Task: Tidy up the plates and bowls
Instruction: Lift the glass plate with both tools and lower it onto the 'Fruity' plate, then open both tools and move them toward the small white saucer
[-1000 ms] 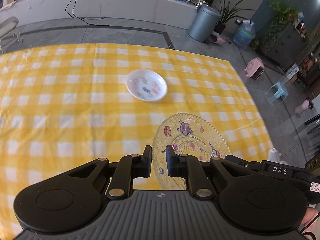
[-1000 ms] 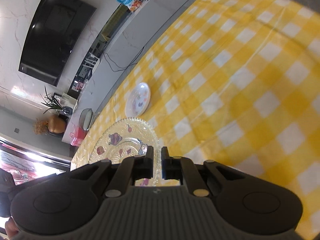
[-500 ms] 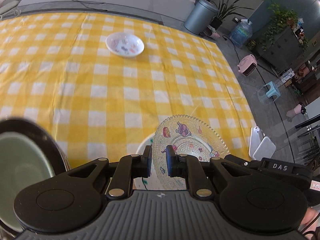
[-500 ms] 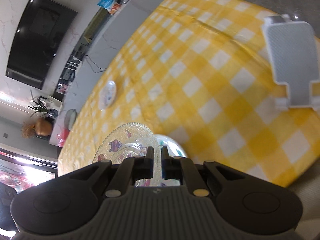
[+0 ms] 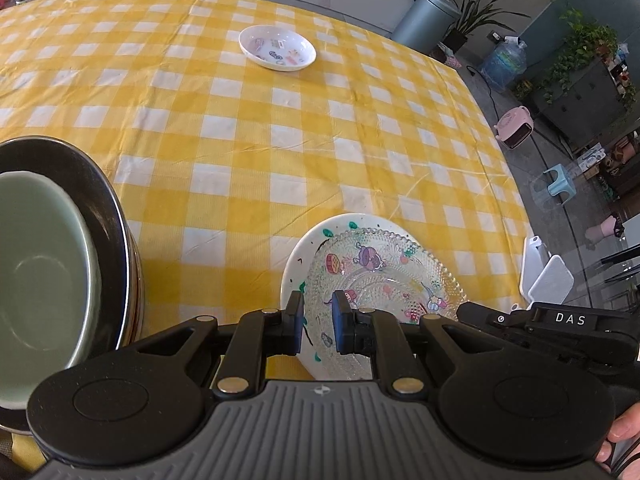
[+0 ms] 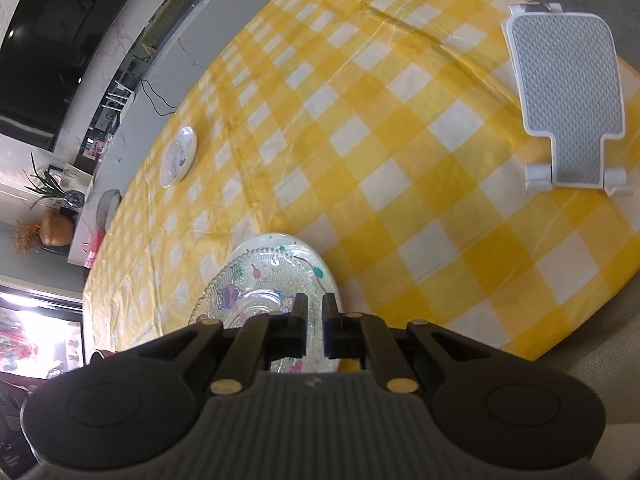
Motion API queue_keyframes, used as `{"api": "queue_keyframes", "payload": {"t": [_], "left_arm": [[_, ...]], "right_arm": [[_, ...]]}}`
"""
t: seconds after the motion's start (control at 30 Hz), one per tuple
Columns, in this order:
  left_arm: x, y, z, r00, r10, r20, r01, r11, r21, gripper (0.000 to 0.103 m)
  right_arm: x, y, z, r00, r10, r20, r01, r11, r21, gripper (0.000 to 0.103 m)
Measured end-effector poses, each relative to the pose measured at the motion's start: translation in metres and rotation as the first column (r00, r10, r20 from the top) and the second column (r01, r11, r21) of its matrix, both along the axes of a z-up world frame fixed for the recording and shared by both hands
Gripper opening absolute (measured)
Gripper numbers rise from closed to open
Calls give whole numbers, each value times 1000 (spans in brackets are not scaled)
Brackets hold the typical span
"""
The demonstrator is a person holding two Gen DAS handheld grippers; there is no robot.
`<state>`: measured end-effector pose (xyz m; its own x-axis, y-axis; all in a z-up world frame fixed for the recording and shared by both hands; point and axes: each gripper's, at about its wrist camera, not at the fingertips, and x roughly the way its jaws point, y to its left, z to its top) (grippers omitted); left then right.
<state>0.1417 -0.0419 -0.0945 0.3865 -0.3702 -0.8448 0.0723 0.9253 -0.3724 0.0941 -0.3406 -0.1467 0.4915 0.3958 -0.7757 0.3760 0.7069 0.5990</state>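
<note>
Glass plate [image 5: 384, 276] moved over white plate [image 5: 308, 252]; both grippers [image 5: 317, 322] [image 6: 315, 328] clamped on rim.

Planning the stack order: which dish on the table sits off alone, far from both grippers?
The small white cartoon-print dish, alone at the far side; the glass plate lies over a white plate at the grippers.

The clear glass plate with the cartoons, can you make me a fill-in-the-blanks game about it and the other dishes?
1. The clear glass plate with cartoon pictures is above a ____ plate with green spots.
2. Both hand-held grippers, left and right, are shut on the ____ plate.
3. The pale green bowl sits inside a ____ bowl.
4. The small white dish far away stands on the yellow and white ____ tablecloth.

Missing words: white; glass; black; checked
</note>
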Motion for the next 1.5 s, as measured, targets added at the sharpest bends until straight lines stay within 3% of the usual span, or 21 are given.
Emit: {"api": "queue_keyframes", "payload": {"t": [0.8, 1.03, 1.27, 1.4, 1.5], "left_arm": [[5, -14, -17, 999, -11, 38, 7, 992, 126, 16], [5, -19, -18, 998, -22, 51, 14, 988, 155, 16], [4, -24, -17, 997, -38, 72, 23, 981, 190, 15], [3, -27, -16, 996, -50, 76, 33, 976, 216, 14], [2, -31, -16, 995, -63, 82, 42, 970, 238, 14]], "right_arm": [[12, 24, 2, 995, 96, 18, -91, 982, -168, 7], [13, 39, 7, 989, 143, 35, -128, 953, -276, 9], [15, 61, 10, 978, 207, 7, -183, 879, -441, 9], [15, 62, 9, 977, 215, 4, -190, 870, -456, 9], [15, 59, 7, 978, 207, -3, -188, 882, -432, 15]]}}
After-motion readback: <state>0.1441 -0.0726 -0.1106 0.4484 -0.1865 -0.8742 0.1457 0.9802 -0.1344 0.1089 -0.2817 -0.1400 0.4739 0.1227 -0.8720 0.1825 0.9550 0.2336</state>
